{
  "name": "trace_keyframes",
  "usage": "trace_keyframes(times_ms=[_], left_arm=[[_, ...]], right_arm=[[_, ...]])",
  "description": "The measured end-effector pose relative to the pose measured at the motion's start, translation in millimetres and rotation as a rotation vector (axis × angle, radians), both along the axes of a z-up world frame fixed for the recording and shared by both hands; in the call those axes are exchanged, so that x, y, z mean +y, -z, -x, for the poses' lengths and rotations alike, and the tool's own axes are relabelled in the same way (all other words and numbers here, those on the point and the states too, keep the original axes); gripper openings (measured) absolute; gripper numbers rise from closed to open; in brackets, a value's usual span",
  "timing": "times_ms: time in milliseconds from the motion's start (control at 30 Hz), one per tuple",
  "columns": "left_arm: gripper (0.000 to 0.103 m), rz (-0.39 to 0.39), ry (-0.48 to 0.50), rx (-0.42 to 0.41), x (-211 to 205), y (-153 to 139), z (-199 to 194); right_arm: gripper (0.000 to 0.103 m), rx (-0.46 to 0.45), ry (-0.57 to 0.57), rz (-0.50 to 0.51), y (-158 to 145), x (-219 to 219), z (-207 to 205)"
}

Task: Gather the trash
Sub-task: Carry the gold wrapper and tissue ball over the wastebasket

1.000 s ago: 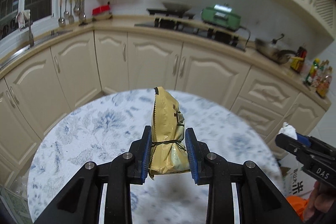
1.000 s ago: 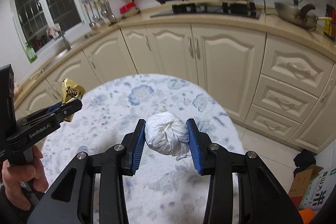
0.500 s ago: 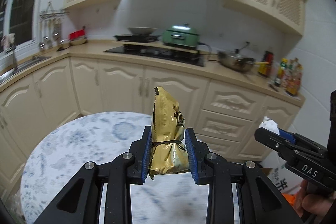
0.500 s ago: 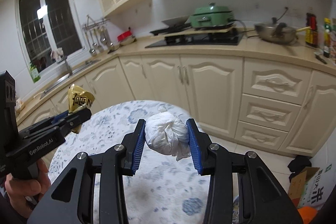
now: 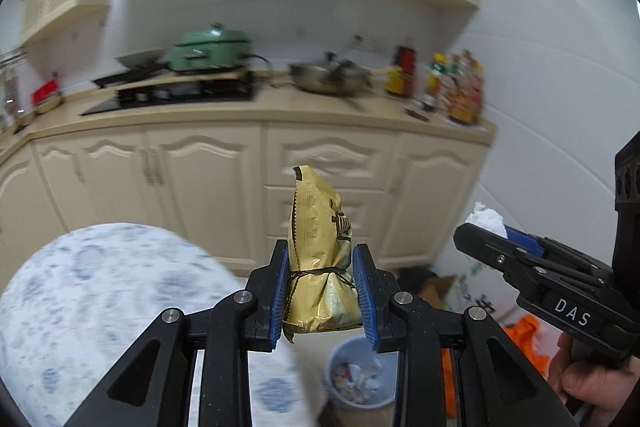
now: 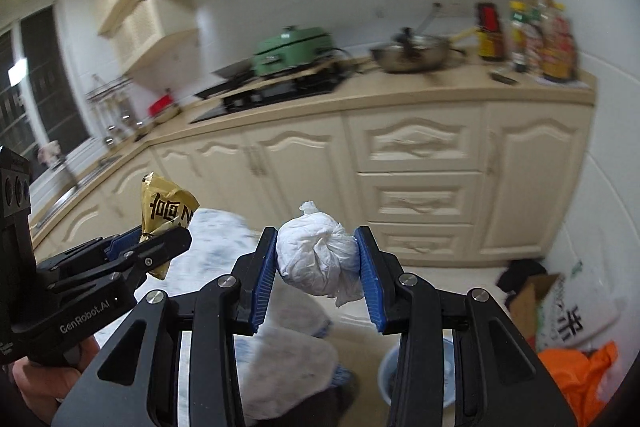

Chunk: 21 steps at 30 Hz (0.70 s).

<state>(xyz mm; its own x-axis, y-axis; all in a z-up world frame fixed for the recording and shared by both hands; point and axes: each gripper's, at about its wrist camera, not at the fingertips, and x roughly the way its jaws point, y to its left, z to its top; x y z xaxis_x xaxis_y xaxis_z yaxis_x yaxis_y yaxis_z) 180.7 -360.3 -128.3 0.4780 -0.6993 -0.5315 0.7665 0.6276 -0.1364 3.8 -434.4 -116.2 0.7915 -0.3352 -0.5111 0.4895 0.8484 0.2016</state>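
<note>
Gold snack wrapper [image 5: 320, 259] stood upright, clamped between left gripper [image 5: 322, 297] fingers; right gripper [image 6: 318, 269] fingers pinched white tissue wad [image 6: 318, 259], bin [image 5: 358, 373] at six o'clock.

Mounted on the left gripper [image 5: 322, 291], close behind its fingers, angled slightly downward toward the kitchen counter [image 5: 256, 111] and waste bin [image 5: 360, 375]. Mounted likewise on the right gripper [image 6: 318, 277], from a position further right. Shared between views: counter [image 6: 400, 95], green pot [image 5: 208, 49], bin [image 6: 448, 375], and each opposite gripper at the frame edge.
</note>
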Motion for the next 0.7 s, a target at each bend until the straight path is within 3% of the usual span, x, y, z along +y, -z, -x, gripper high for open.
trace_keyframes(times_ms=[333,700], left_arm=[[0.027,-0.102,0.149,0.086,-85,27,-19],[0.027,-0.256,0.229,0.211,-191,72,-45]], right_arm=[[0.040,0.087,0.170,-0.095,53,-83,47],[0.040,0.182,0.236,-0.239,126,-136,55]])
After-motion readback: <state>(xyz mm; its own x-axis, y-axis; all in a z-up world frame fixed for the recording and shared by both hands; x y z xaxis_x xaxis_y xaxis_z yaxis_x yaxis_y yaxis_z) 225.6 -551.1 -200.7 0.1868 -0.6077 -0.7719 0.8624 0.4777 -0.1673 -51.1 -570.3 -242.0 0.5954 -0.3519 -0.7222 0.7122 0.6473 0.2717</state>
